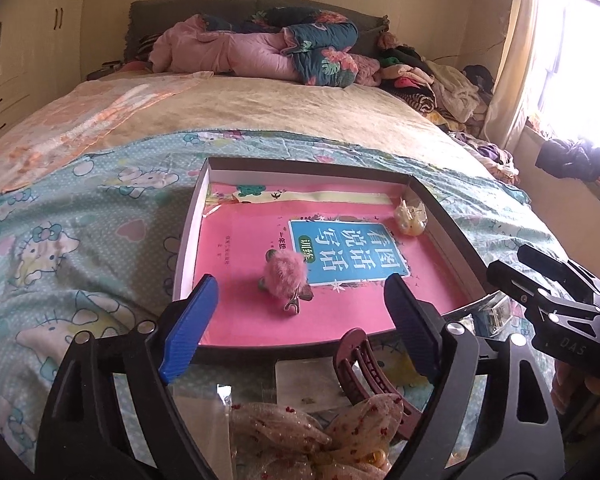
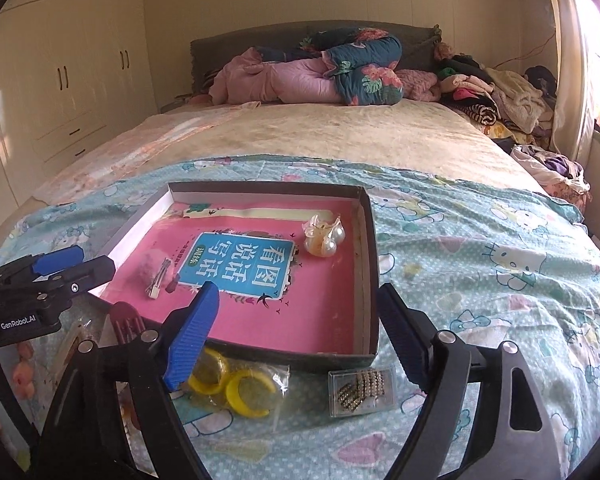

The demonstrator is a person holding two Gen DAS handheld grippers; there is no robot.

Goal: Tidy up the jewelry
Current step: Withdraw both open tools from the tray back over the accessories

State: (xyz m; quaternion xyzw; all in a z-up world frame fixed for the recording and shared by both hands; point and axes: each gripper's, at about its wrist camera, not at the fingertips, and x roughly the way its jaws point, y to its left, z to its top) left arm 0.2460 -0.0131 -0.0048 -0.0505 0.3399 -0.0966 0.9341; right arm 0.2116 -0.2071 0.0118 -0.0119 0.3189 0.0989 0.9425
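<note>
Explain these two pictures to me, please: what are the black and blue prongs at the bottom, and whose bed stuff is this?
No robot arm here: a person holds a hand tool with a two-finger claw in each hand, and a small camera on each tool looks forward along its blue fingers. One picture is from the left claw, the other from the right claw. Both stand open and hold nothing.

They hover over a bed with a cartoon-cat sheet. On it sits a shallow box with a pink book as its floor. Inside lie a fluffy pink hair clip and a pearly cream clip.

Outside the box, near its front edge, lie yellow rings in a clear bag, a small clear case of sparkly pieces, a dark red hair claw clip and a sheer dotted bow.
</note>
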